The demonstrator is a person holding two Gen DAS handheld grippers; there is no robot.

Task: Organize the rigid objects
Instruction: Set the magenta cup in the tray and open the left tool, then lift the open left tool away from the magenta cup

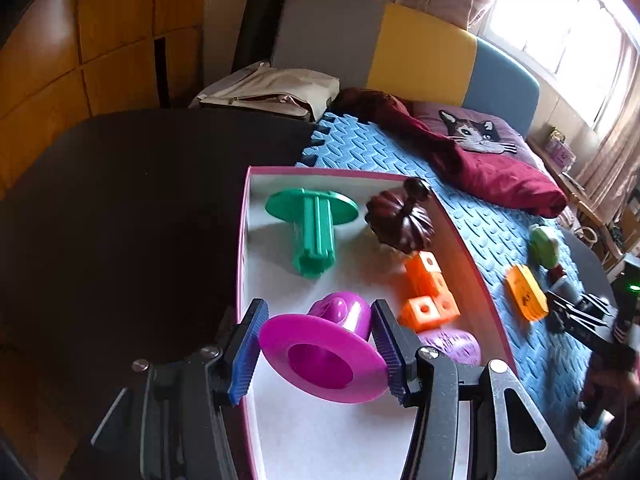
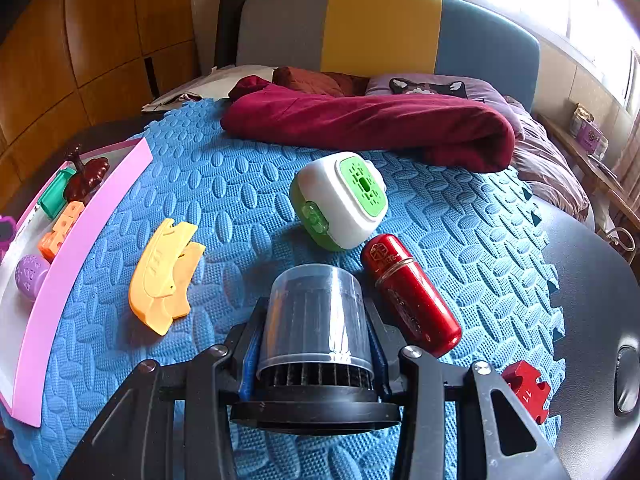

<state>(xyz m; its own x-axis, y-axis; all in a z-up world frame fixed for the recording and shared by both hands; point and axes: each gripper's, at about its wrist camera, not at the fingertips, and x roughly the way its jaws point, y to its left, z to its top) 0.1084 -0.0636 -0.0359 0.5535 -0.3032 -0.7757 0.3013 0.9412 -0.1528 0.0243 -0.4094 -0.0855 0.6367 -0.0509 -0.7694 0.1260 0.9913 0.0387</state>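
Rigid objects are lying in two groups: some are already sitting in the pink-rimmed tray [image 1: 244,240], others are waiting on the blue foam mat [image 2: 240,184]. The left tool [image 1: 320,344] is standing above the tray's near end, its ribbed pads pressing either side of a magenta flanged piece [image 1: 324,360] whose wide brim is facing the camera. At twelve o'clock from it a green flanged spool [image 1: 312,232] is lying on its side; toward one o'clock a dark pumpkin-shaped ornament [image 1: 400,220], orange linked cubes [image 1: 428,296] and a purple ball [image 1: 456,344] are crowding the right wall. The right tool [image 2: 316,320] is closing on a clear-capped black filter [image 2: 316,312], with a red capsule [image 2: 412,296] just beside it at three o'clock, a green-and-white device [image 2: 340,204] at twelve and a yellow clip [image 2: 164,276] at nine. Risk, as I judge it: the magenta piece is being held only at its brim edges, so it may pivot on release and roll into the cubes; the filter's smooth cap may be slipping between the pads.
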